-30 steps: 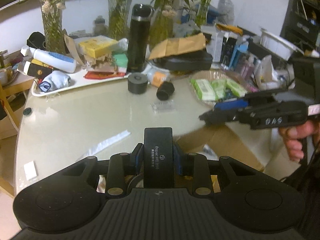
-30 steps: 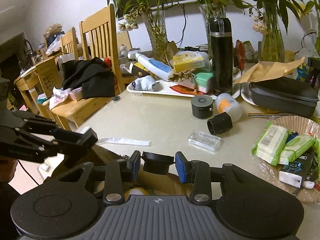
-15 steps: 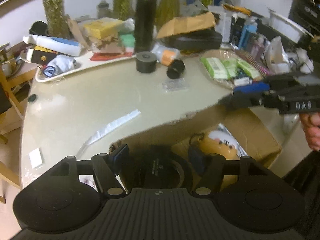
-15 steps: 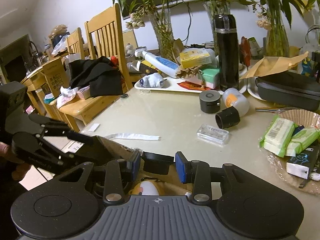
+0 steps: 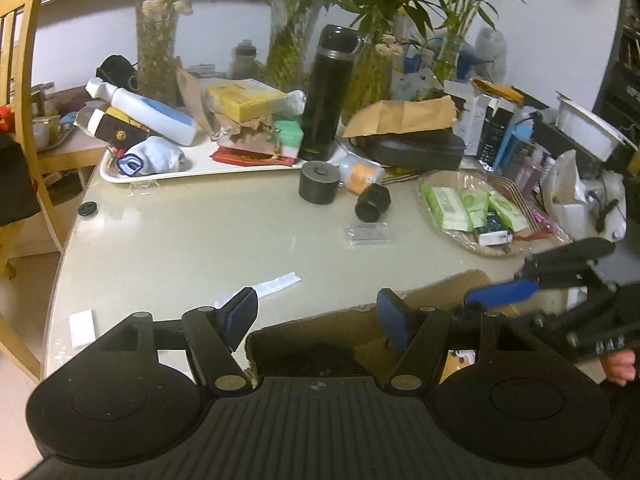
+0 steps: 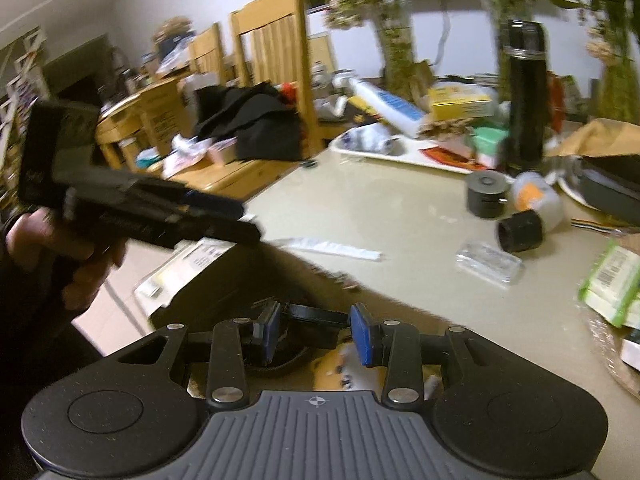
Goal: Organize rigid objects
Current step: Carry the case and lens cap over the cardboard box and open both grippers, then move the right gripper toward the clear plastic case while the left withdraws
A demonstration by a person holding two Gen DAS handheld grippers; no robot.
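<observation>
Over an open cardboard box [image 5: 344, 320] at the table's near edge, my left gripper [image 5: 316, 318] stands open with nothing between its blue pads [image 5: 240, 312]. The box's inside looks dark. My right gripper [image 6: 316, 334] is shut on a small flat black piece [image 6: 316, 316] above the same box, and in the left wrist view it shows at the right, held by a hand. On the table [image 5: 200, 240] lie a dark grey cylinder [image 5: 318, 188], a black cap on its side [image 5: 373, 202] and a clear plastic case [image 5: 370, 234].
A tall black flask [image 5: 328, 92] stands behind a white tray [image 5: 208, 164] piled with boxes and bottles. A woven plate [image 5: 440, 176] with green wipe packs sits at the right. A paper strip [image 5: 276, 284] lies near the box. Wooden chairs [image 6: 276, 52] stand left of the table.
My left gripper let go of a black rectangular block, which dropped towards the box, and its jaws now stand wide. The right gripper shifted over the box, still gripping its piece.
</observation>
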